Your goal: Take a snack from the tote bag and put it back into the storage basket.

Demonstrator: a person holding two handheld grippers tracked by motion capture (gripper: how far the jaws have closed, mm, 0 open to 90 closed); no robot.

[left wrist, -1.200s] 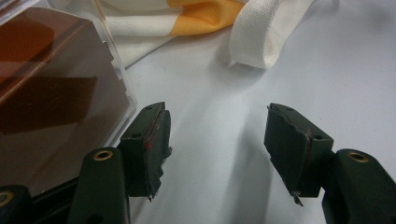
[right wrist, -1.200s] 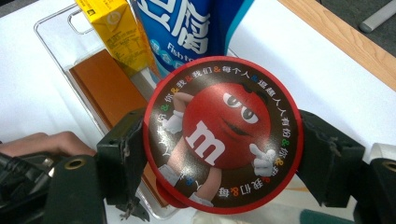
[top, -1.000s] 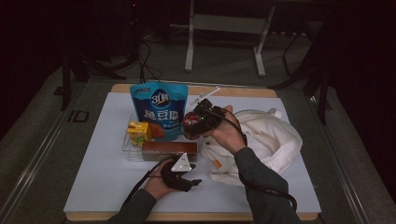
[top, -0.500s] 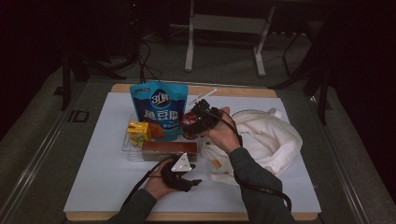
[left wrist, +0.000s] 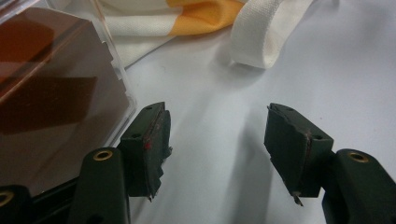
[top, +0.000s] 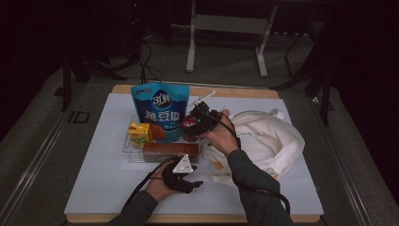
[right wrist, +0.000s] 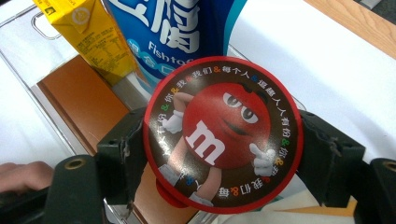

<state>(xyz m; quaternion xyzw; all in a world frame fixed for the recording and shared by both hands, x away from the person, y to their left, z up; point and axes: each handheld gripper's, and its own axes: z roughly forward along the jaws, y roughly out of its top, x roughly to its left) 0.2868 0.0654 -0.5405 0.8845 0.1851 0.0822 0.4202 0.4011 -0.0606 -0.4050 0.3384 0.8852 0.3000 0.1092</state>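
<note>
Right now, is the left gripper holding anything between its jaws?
No, the left gripper has its jaws standing apart over the bare white table, with the brown box just beside one jaw.

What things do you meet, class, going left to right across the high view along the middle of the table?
Yellow juice carton → blue snack bag → round red candy tin in the right hand-held gripper → white cloth bag.

sleeves (top: 256,188): dark grey, long, on both forearms
left gripper (left wrist: 217,140): black jaws, worn pads, brass-ringed screw holes
plate (top: 182,165): grey, three-cornered, on top of left gripper
right gripper (right wrist: 223,140): black jaws, chipped pad edges
cable (top: 263,193): black, along the right forearm
</note>
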